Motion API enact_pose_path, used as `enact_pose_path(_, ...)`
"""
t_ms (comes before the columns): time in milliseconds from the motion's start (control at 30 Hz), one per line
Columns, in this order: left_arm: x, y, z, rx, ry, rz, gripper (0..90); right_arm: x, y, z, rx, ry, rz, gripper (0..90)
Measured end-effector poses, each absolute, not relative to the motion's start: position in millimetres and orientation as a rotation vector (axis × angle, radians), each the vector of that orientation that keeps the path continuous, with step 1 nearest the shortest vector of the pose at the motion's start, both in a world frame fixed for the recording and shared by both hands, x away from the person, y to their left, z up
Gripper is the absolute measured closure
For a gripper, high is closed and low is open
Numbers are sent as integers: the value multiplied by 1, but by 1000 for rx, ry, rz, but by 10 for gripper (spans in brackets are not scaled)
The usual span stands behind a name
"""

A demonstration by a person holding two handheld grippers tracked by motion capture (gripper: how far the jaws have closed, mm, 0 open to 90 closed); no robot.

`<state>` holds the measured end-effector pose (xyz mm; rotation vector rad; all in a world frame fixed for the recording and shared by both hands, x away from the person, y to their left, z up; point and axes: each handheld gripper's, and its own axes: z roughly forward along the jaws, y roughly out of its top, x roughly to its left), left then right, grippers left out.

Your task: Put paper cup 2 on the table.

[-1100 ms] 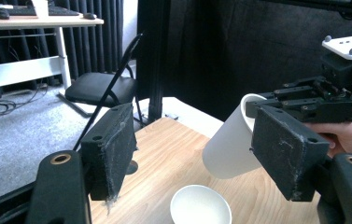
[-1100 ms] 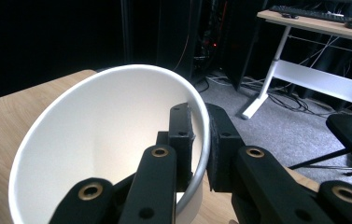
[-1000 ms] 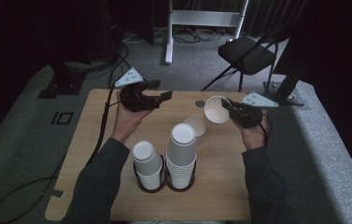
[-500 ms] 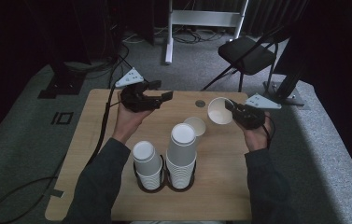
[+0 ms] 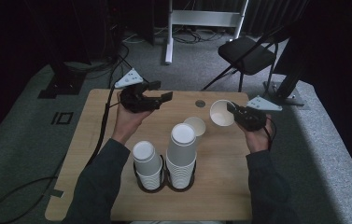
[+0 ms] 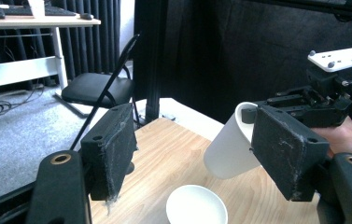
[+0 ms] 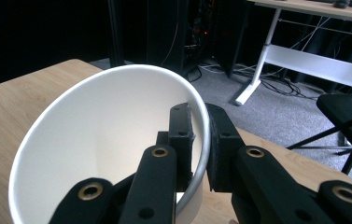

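Observation:
My right gripper is shut on the rim of a white paper cup, held on its side above the table's far right with its mouth facing left. In the right gripper view one jaw sits inside the cup and the other outside, with my gripper pinching the wall. My left gripper hovers over the far left of the table, open, with nothing between its jaws. The left gripper view looks between those jaws at the held cup and at a single white cup standing on the table.
Two stacks of white cups stand in black holders near the front middle of the wooden table. The single cup stands just behind them. A small round disc sits near the far edge. A black chair stands beyond the table.
The right gripper and its cup have drifted slightly to the right. The left gripper has stayed where it was.

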<state>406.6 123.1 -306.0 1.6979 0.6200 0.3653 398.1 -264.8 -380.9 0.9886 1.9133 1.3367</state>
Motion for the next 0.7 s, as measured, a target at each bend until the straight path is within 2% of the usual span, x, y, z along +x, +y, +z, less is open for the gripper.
enact_pose_path(700, 406, 123, -307, 1700, 620, 359, 305, 401, -272, -401, 1045, 1936, 1310, 826)
